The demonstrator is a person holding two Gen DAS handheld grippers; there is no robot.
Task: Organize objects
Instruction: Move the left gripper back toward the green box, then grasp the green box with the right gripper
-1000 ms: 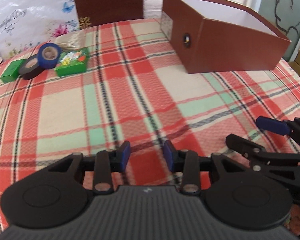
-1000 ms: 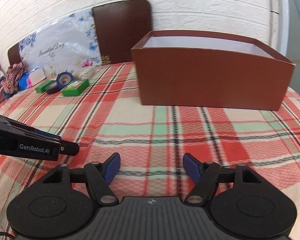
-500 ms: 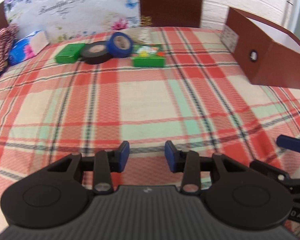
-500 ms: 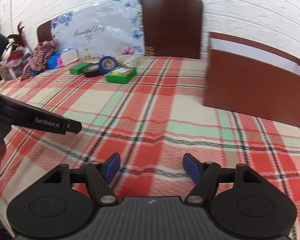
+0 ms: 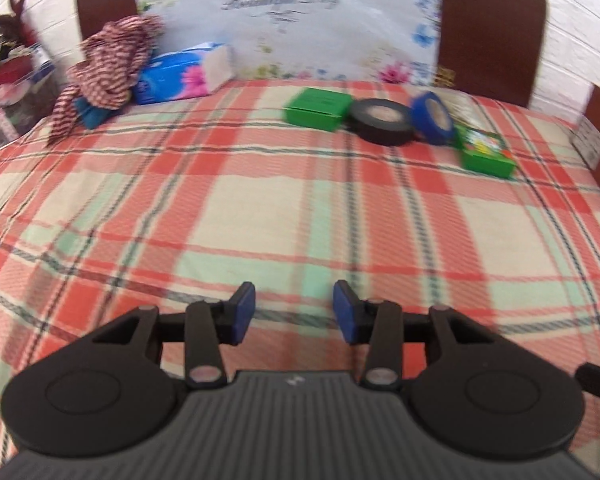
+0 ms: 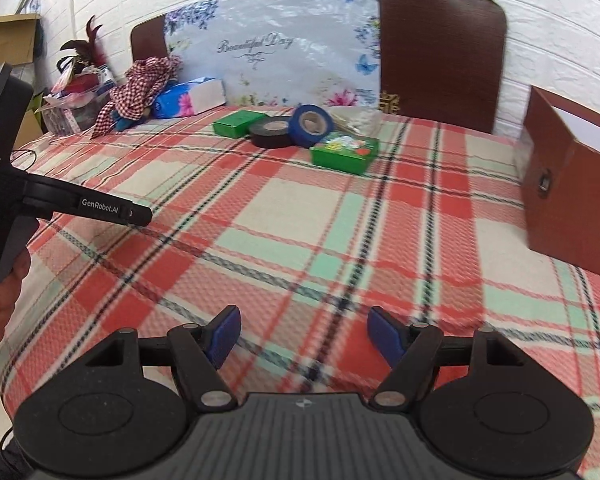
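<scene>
Two tape rolls [image 6: 292, 130] and two green boxes [image 6: 345, 152] lie well ahead of both empty grippers — left gripper [image 5: 294, 314] just widening, right gripper [image 6: 304, 334] agape — likely light, rigid, best pinched across their sides.

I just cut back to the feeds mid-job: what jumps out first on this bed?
The red, green and cream plaid blanket fills both views. At its far side sits a tight cluster: plain green box, black tape roll, blue tape roll and flower-printed green box. A brown open box stands at the right edge, and both hand-held grippers are empty.
</scene>
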